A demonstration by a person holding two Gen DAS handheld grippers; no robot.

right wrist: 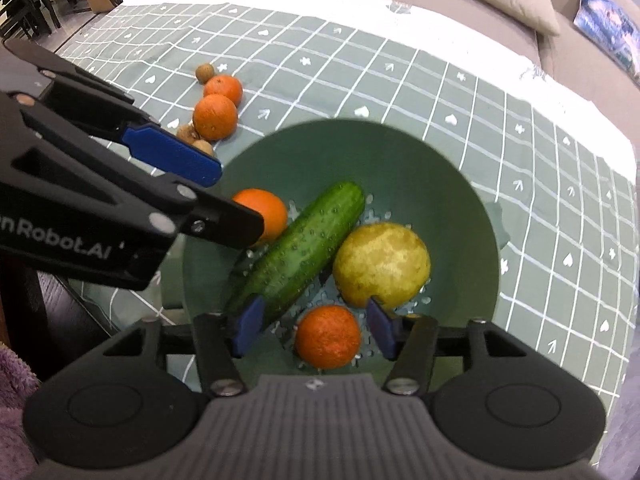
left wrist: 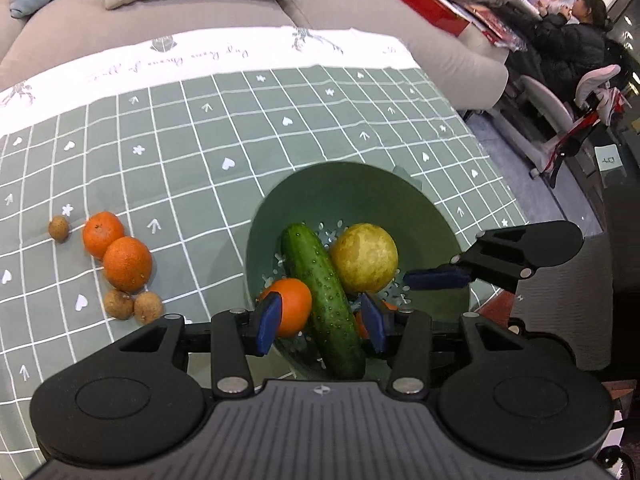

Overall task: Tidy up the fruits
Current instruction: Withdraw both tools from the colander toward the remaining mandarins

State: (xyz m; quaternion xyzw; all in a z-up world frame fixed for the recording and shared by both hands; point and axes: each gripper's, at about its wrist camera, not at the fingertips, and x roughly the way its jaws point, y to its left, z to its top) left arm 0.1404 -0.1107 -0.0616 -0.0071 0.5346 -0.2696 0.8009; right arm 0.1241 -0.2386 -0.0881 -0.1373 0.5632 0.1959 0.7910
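Both grippers' fingers stand wide apart, gripping nothing: left gripper (left wrist: 322, 320) and right gripper (right wrist: 314, 326) hover over the green colander (right wrist: 460, 208) holding cucumber (right wrist: 298, 248), pear (right wrist: 382, 266) and two oranges; more oranges (left wrist: 128, 264) lie beside it on the tablecloth (left wrist: 200, 128).

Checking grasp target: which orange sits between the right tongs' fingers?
The orange at the colander's near edge, beside the pear; the other colander orange lies across the cucumber.

Left tool (left wrist: 322, 322) and right tool (right wrist: 316, 326) both gape, empty.
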